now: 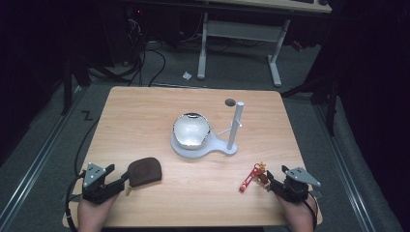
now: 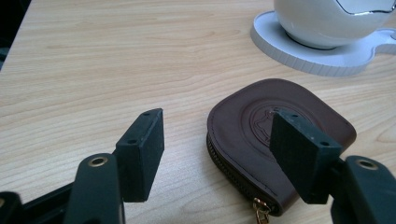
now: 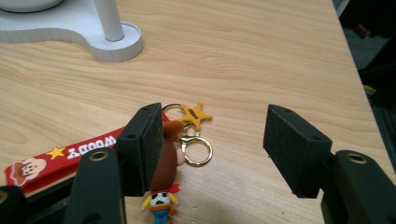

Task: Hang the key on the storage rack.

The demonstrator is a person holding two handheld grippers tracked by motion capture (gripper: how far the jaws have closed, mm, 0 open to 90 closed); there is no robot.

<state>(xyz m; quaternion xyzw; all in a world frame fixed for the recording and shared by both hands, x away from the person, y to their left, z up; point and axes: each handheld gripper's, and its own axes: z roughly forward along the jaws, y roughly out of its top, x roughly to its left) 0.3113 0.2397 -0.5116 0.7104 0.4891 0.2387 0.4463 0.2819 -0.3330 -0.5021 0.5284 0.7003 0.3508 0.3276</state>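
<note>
So here's where I'm at: both hands low at my edge of the worktop [image 1: 145, 104], one thing in front of each tool. My left tool [image 1: 116, 177] is spread wide with nothing in it, and the brown leather pouch [image 1: 144, 171] lies flat just ahead of it and a bit toward the middle of the worktop. In the left gripper view the pouch [image 2: 261, 135] isn't centred between the jaws; it sits off toward the right-hand jaw, which covers part of its stamped emblem. So the thing to sort out is sideways offset: I reckon I'd have to slide the tool across before closing, or I'd only catch the zip edge.

My right tool [image 1: 270, 184] is also fully released. The keychain [image 1: 252, 177] lies just ahead of it, toward the middle, its red strap [image 3: 70, 156] running away from the jaws at a slant. In the right gripper view the little cowboy figure [image 3: 164, 184] sits against the left-hand jaw, again off centre, with the star charm [image 3: 194, 115] and ring [image 3: 197, 151] just beyond. Each hand is plainly nearer its own item.

Further out are the white stand [image 1: 205, 147] with its post [image 1: 235, 123] and the shiny bowl [image 1: 191, 129].

Hard to tell: whether that jaw actually touches the figure, what the pouch emblem shows, and the zip pull is cut off at the frame's bottom.
</note>
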